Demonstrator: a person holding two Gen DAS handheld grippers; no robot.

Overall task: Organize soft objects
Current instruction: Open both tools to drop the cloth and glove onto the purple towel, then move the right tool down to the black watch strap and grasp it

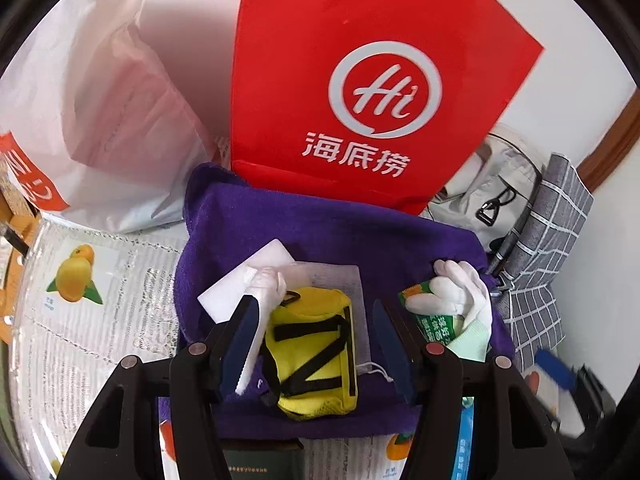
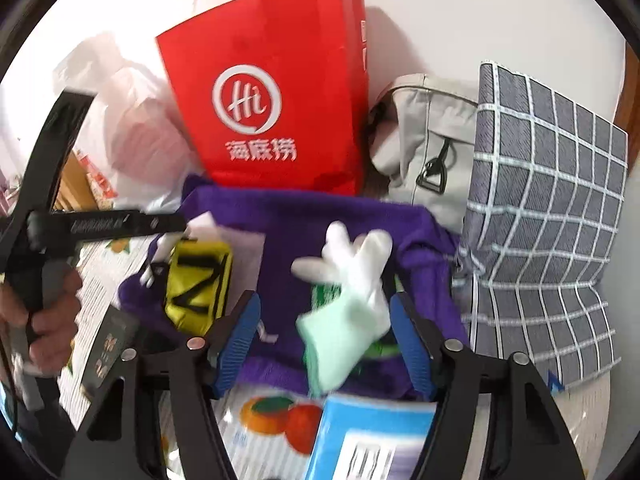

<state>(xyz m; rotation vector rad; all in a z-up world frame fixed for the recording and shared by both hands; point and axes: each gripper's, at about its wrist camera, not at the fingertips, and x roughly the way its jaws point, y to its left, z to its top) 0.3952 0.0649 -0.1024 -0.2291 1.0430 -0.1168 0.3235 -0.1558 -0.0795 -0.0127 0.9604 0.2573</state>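
Soft goods on the purple towel: handling notes

Between the jaws of our left gripper (image 1: 316, 344), nearest the lens, sits the yellow pouch (image 1: 314, 354); the jaws stand apart on either side of it, and we see no pad pressing on the fabric. Our right gripper (image 2: 326, 344) frames the white glove (image 2: 356, 280) in the same way, but that view is blurred, so we cannot tell whether the pads touch or clamp it.

Ordered by size, we begin with the purple towel (image 1: 320, 232), spread on the counter (image 1: 92, 312) in front of the red paper bag (image 1: 360, 80). We judge it limp and light, yet bulky; a pinch at a corner or a folded edge should gather it best, since a hold at mid-cloth would only raise a tent.

The pouch lies on the towel beside a white card (image 1: 244, 280). It looks padded and light, and should squash somewhat under the pads. We would take it across its short width or by one of the black straps.

The glove lies at the towel's right side, partly over a green packet (image 1: 430, 320). It is thin, floppy and almost weightless. We would grip the pale green cuff, where the knit looks thickest; the fingers would likely slip or trail.
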